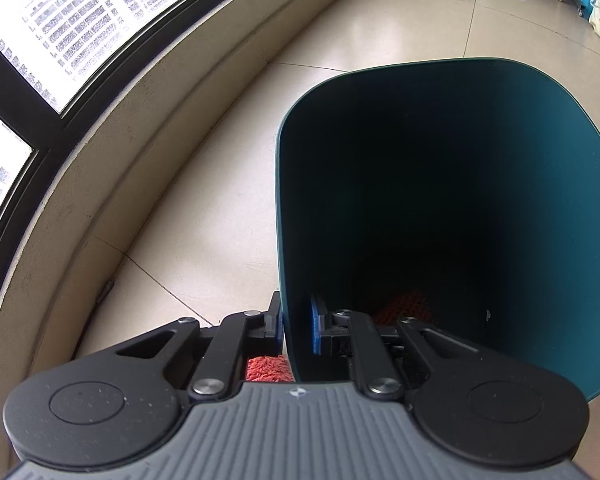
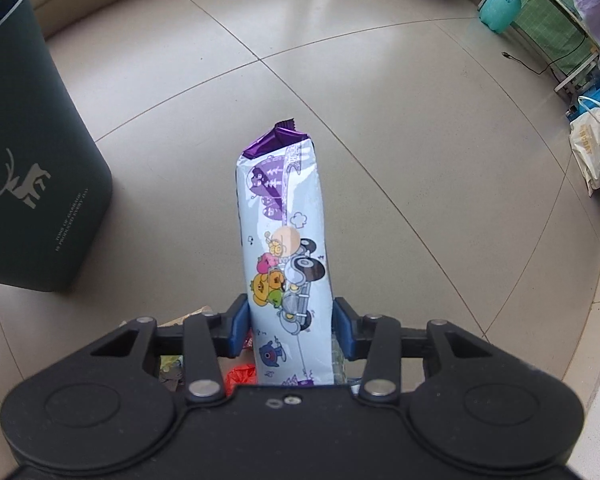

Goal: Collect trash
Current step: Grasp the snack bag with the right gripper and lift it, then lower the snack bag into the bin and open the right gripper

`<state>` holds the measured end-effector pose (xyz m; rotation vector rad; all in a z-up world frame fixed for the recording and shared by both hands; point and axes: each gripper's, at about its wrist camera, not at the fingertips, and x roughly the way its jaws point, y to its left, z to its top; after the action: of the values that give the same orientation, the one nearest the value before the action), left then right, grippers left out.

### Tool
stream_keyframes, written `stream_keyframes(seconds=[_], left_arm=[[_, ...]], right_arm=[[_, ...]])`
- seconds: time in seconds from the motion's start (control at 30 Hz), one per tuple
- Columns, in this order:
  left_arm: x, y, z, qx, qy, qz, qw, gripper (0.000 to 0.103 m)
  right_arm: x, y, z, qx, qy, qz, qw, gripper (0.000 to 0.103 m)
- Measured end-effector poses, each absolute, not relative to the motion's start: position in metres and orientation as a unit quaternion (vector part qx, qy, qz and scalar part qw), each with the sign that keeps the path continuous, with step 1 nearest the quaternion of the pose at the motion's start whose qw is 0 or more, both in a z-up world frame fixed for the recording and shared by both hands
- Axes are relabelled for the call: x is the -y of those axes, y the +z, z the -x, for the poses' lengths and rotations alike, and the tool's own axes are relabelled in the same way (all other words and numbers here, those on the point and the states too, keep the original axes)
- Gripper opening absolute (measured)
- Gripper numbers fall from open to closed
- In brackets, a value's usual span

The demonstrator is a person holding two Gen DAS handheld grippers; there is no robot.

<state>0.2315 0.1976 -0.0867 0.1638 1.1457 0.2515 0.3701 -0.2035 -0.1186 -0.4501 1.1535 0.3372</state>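
My left gripper (image 1: 296,326) is shut on the near rim of a dark green trash bin (image 1: 540,160), one finger outside the wall and one inside. The bin's inside is dark; something red (image 1: 404,306) shows at its bottom. In the right wrist view the same bin (image 2: 28,168) stands at the left on the floor, with a white deer print. My right gripper (image 2: 290,322) is shut on a long white and purple snack packet (image 2: 284,224) with cartoon pictures, held above the floor and pointing away from me.
The floor is beige tile (image 2: 400,120). A low ledge under a window (image 1: 100,200) curves along the left. More wrappers, one red (image 2: 240,376), lie under my right gripper. A white bag (image 2: 592,144), a teal bottle (image 2: 500,8) and furniture stand at the far right.
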Motion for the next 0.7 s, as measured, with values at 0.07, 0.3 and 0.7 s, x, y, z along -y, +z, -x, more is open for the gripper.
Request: stream_keyframes(seconds=[0.07,0.3,0.7], left_arm=[[-0.197,-0.087,-0.231,-0.541,0.117,-0.076,0.830,0.012],[-0.186,-0.088,-0.226,-0.549,0.088,-0.105,0.824,0.012],[-0.201,-0.087,-0.229,-0.546,0.072,-0.080,0.831,0.011]], right_arm=[[0.197,-0.093,-0.358,-0.528,0.168,0.205,0.807,0.043],[0.154,-0.006,-0.322,-0.487,0.226,0.205,0.819,0.043],[0.045,0.061,-0.306,-0.451,0.323,0.230,0.799,0.043]])
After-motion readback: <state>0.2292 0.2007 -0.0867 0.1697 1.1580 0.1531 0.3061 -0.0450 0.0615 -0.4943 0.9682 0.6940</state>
